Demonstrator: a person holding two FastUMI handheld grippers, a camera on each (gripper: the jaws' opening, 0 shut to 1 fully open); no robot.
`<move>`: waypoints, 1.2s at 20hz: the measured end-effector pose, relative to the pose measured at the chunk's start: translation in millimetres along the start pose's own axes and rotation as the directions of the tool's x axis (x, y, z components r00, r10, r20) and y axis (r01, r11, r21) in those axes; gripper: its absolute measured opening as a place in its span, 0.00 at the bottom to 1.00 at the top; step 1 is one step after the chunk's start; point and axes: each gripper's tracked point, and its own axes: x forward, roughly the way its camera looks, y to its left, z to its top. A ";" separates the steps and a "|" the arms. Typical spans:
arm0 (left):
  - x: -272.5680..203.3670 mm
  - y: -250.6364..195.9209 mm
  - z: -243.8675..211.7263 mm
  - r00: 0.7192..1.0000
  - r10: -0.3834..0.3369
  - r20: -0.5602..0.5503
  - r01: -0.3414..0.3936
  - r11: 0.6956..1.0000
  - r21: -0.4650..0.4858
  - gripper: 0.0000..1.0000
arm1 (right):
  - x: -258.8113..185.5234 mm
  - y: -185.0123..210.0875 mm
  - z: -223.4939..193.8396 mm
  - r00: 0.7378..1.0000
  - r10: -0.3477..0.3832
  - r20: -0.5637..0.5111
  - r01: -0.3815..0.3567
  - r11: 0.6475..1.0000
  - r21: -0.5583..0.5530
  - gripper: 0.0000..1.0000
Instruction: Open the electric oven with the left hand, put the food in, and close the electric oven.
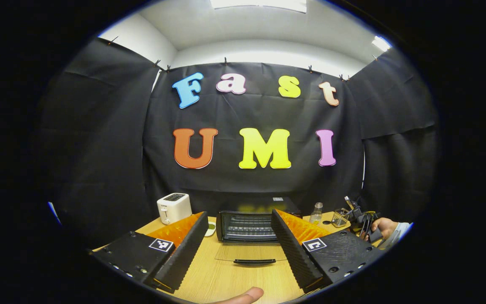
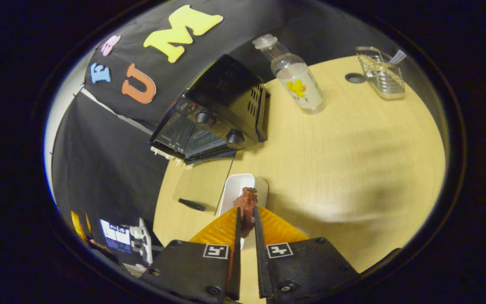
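The black electric oven (image 1: 249,221) stands at the back of the wooden table, its glass door (image 1: 251,252) folded down flat with the handle toward me. My left gripper (image 1: 238,213) is open in front of it, with nothing between its fingers. In the right gripper view the oven (image 2: 217,114) sits upper left with its door (image 2: 201,181) lying open. My right gripper (image 2: 247,209) is shut on a brown piece of food (image 2: 247,202), held just over a white dish (image 2: 236,188) beside the door. A hand (image 1: 384,228) holds that gripper at the far right.
A white toaster (image 1: 174,207) stands left of the oven. Right of the oven are a clear bottle (image 1: 317,213) (image 2: 295,78) and a wire basket (image 1: 341,217) (image 2: 380,71). A thumb (image 1: 243,295) shows at the table's near edge.
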 end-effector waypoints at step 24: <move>-18.9 11.2 -53.4 0.993 -0.082 -0.087 0.089 0.993 0.078 0.95 | -13.4 153.1 17.3 0.765 -0.149 0.626 0.599 0.521 -0.608 0.10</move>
